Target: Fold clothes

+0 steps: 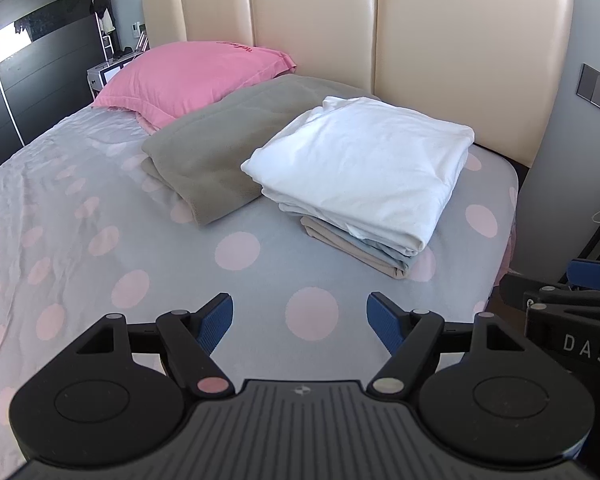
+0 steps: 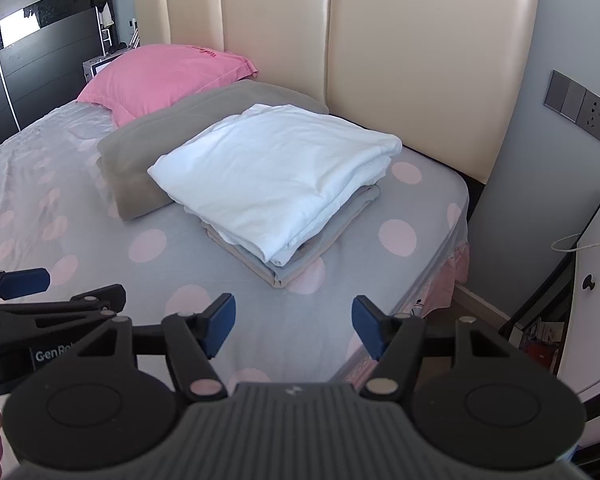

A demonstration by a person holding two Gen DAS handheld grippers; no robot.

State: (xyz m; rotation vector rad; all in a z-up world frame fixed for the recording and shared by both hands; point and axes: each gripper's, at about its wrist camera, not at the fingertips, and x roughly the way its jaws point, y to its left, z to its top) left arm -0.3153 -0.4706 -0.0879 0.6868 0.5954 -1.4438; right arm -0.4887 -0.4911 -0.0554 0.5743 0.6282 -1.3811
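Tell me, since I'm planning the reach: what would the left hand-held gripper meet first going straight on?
Probably the bare polka-dot bedsheet: the open left hand-held gripper points down at it, short of the folded clothes stack. Depth is uncertain.

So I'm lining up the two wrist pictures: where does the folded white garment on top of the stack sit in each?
Left wrist view: folded white garment lies right of centre, topping the stack.
Right wrist view: it lies near centre, slightly left.
Shared landmark: the pink pillow at upper left, against the cream padded headboard.
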